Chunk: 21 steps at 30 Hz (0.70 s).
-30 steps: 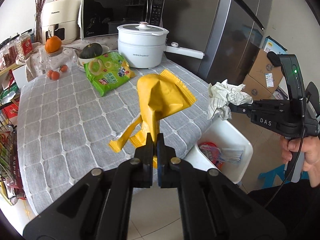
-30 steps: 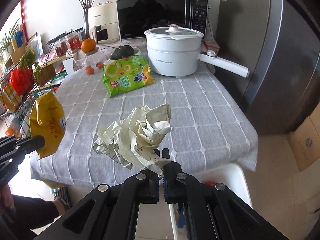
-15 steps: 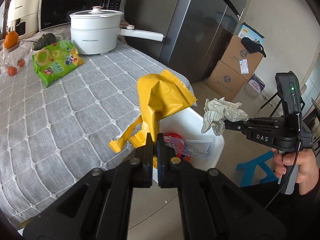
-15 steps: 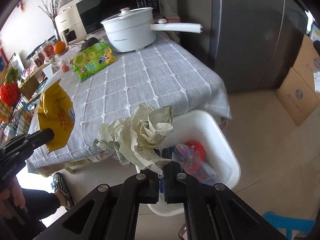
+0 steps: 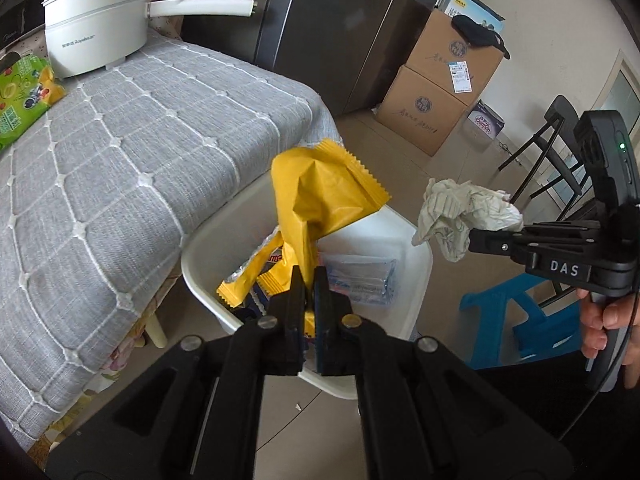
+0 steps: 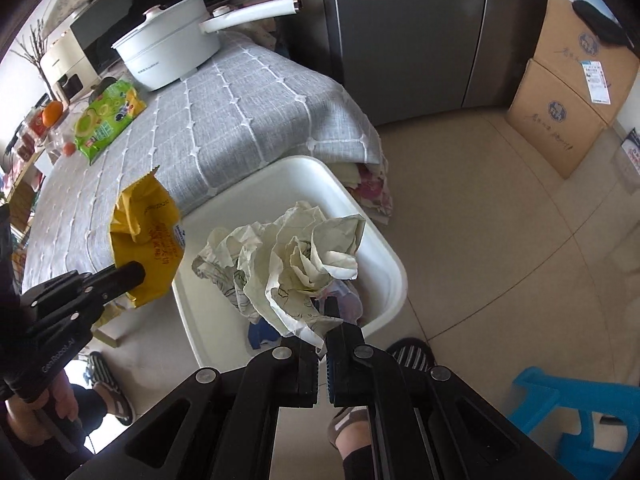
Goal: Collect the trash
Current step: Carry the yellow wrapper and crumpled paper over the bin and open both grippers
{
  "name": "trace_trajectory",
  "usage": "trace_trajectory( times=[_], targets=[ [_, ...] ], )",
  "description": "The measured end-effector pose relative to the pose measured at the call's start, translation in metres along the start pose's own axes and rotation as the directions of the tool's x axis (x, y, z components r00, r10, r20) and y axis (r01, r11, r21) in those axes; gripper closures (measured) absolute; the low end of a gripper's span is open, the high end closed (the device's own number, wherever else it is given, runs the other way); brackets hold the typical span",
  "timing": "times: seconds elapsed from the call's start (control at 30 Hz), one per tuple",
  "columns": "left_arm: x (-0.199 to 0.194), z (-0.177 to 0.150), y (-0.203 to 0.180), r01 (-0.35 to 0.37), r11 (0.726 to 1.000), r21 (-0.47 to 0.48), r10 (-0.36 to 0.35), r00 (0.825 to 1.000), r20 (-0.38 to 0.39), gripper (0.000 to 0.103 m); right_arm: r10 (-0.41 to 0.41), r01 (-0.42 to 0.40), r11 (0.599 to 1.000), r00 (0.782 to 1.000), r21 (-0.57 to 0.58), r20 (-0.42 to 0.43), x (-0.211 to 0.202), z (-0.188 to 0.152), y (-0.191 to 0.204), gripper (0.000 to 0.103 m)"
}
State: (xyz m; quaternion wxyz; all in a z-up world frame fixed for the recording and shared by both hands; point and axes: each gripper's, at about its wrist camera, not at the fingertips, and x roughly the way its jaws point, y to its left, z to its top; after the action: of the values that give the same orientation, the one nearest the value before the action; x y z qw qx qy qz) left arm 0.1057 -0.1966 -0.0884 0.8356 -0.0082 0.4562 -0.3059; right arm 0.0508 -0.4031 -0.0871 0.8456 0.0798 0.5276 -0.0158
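Note:
My left gripper [image 5: 307, 280] is shut on a yellow snack wrapper [image 5: 320, 192], which hangs over the near edge of the white bin [image 5: 420, 272] on the floor beside the table. In the right wrist view that wrapper [image 6: 148, 232] sits at the bin's left rim [image 6: 392, 256], with the left gripper [image 6: 138, 272] below it. My right gripper [image 6: 323, 312] is shut on a crumpled paper ball [image 6: 288, 264] held above the bin's opening. The same paper ball [image 5: 464, 212] and right gripper [image 5: 474, 238] show right of the bin in the left wrist view. Wrappers and a clear plastic pack [image 5: 360, 280] lie inside the bin.
The grey-clothed table [image 5: 120, 152] carries a white pot [image 5: 96, 12] and a green snack bag [image 6: 108, 120]. A fridge [image 6: 400, 32] and stacked cardboard boxes [image 6: 568, 92] stand behind. A blue stool [image 6: 576, 412] and the person's slippered feet [image 6: 412, 352] are near the bin.
Both grippers swung off the table toward the floor and sank, each carrying its trash. The bin now lies directly beneath the wrapper and the paper ball.

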Motion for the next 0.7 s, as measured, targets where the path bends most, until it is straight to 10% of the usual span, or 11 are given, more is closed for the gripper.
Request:
trace_trajectory(
  times=[0.17, 0.3, 0.7],
  targets=[
    [0.011, -0.002, 0.002, -0.025, 1.000, 0.001, 0.025, 1.000, -0.006, 0.093, -0.005, 0.005, 1.000, 1.000, 0.016, -0.008, 0.001, -0.001, -0.010, 0.099],
    [0.005, -0.002, 0.008, -0.091, 0.995, -0.028, 0.091, 0.996, -0.011, 0.026, -0.007, 0.007, 1.000, 1.000, 0.019, -0.015, 0.002, -0.001, -0.011, 0.099],
    [-0.035, -0.017, 0.041, -0.298, 0.952, -0.071, 0.296, 0.954, -0.041, 0.003, 0.008, -0.010, 0.999, 0.999, -0.040, -0.035, 0.010, 0.005, 0.015, 0.099]
  ],
)
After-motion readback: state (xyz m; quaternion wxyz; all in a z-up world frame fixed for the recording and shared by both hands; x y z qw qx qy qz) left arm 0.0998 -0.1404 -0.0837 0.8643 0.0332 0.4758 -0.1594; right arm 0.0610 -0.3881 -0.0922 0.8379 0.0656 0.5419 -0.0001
